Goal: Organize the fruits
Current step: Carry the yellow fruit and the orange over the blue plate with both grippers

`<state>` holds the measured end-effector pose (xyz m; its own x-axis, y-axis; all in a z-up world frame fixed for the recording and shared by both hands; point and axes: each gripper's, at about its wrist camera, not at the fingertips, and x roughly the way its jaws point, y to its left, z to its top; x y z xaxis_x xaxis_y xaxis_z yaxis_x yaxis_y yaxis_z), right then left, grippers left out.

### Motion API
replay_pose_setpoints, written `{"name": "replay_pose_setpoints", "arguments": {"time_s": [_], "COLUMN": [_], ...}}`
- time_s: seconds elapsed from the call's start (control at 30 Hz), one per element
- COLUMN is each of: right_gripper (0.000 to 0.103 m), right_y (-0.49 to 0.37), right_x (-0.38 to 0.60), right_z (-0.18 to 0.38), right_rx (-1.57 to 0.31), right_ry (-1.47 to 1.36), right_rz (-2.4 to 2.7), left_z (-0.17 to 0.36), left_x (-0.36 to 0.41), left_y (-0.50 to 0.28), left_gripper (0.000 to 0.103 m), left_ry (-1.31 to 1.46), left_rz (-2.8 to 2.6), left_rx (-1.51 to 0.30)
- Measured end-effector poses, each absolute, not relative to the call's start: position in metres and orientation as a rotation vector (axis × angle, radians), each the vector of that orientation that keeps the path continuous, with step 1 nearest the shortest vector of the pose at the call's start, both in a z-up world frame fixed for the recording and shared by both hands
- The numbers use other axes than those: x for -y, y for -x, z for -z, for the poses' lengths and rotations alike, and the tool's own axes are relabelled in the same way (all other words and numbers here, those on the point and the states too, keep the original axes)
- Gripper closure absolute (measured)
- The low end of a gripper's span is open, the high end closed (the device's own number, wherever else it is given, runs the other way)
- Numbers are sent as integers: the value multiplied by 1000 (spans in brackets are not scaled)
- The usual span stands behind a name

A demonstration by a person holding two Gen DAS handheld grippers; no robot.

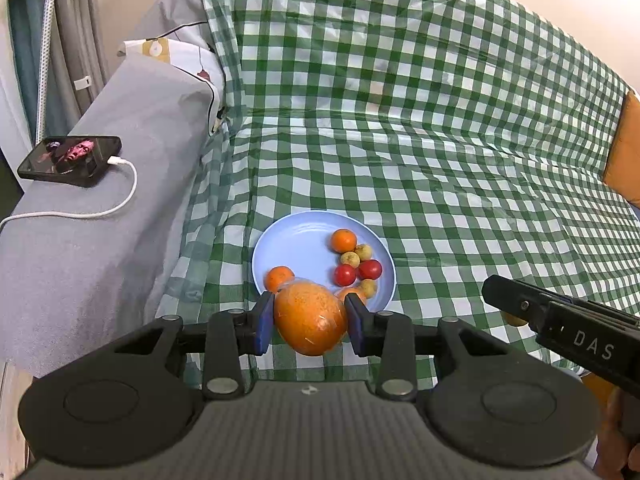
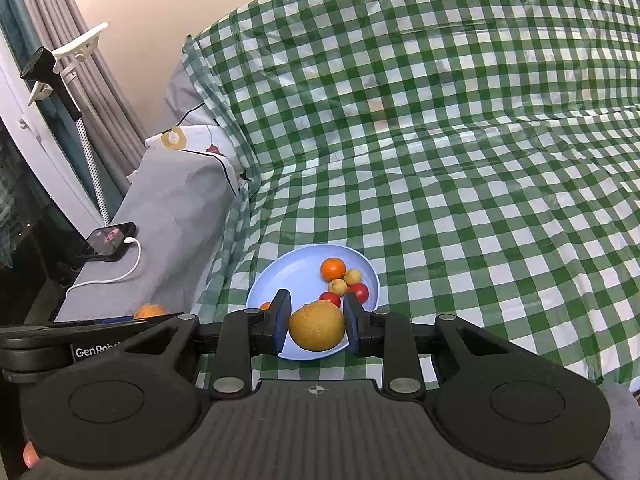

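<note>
The left gripper [image 1: 309,322], clamped on a plastic-wrapped orange [image 1: 310,318], and the right gripper [image 2: 317,328], clamped on a yellow-brown pear [image 2: 317,325], both hang over the near rim of the blue plate [image 1: 296,240].

Plate [image 1: 280,240] sits on the checked cloth [image 1: 440,140], toward its left edge near the armrest [image 1: 132,200]. On the plate's right half, small fruits [image 1: 357,264] cluster together; one more [image 1: 279,278] lies alone at the plate's near-left rim. Phone [image 1: 70,160] rests on the armrest, off to the plate's left.
</note>
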<state>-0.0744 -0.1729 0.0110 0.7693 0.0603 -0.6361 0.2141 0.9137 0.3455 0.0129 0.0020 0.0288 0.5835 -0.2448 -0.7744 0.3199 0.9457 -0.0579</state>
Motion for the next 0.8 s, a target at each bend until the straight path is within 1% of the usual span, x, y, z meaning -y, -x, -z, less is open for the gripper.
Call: {"name": "replay_pose_setpoints", "arguments": {"time_s": [0.5, 0.8], "right_gripper": [73, 73], "right_y": [58, 26], "right_x": [165, 154], "right_z": [4, 25], "right_rx": [-724, -758], "right_ry": [-378, -317], "right_rz": [62, 35], "left_z": [-14, 8], "left_x": [-18, -21], "left_y": [-31, -56], "left_gripper": [62, 62], "left_ry": [-64, -62], "left_rz": [285, 279], "left_rx": [-919, -962]}}
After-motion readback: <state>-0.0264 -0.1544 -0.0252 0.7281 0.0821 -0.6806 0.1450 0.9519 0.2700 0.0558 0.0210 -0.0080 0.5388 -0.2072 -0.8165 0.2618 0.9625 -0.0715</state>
